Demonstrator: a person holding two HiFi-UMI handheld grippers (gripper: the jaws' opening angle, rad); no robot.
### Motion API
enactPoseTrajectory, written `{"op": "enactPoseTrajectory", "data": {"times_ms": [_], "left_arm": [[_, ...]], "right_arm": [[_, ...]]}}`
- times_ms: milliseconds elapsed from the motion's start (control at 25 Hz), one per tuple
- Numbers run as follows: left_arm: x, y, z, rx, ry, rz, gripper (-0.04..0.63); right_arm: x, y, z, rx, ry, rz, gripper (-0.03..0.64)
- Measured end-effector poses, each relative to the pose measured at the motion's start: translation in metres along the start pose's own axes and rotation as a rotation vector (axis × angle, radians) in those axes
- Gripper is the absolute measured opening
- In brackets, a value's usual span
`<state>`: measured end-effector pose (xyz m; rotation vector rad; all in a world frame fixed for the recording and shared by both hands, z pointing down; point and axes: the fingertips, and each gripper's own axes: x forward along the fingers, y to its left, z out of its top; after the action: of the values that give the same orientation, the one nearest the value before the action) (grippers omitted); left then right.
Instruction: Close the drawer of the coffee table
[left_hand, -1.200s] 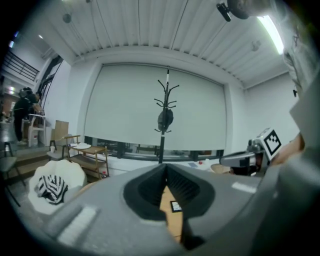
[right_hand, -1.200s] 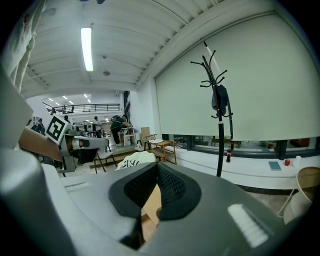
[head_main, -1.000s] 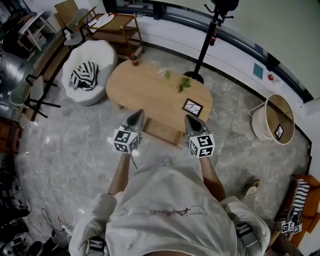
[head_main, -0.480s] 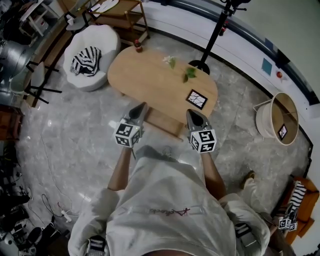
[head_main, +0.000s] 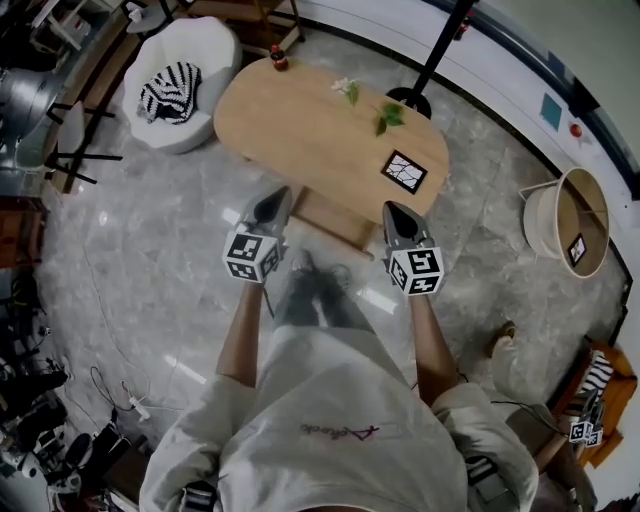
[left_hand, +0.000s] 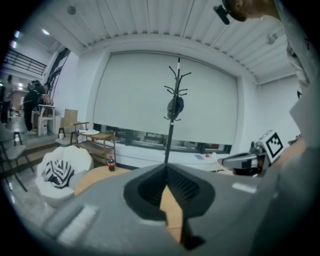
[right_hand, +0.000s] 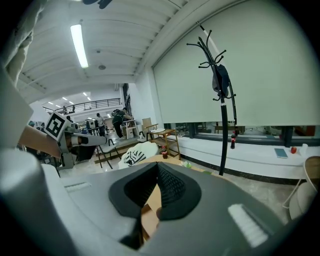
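we hold the left gripper and right gripper clenched shut, empty, near either end of the open drawer jutting from the coffee table; pushing one end harder could skew and jam it.

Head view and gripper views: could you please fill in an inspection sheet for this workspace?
Surface: oval wooden coffee table, top mostly bare.
Job's things: drawer pulled out on the near side, not yet closed.
Clutter: small bottle, leafy sprigs and marker card on the top.
Claws: left claw and right claw both shut and empty, either side of the drawer; contact cannot be told.
Cables: loose leads on the floor, lower left.
Surroundings: white seat with striped cloth, coat stand.
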<state>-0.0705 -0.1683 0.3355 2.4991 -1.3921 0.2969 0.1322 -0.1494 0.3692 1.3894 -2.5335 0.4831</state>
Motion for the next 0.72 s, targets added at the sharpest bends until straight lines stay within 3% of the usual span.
{"op": "enactPoseTrajectory", "data": {"times_ms": [720], "left_arm": [[0.039,0.051,-0.119,-0.056,0.114,-0.013,0.0]], "right_arm": [[0.053,-0.021,-0.105,0.057,0.085,-0.044,0.005]]}}
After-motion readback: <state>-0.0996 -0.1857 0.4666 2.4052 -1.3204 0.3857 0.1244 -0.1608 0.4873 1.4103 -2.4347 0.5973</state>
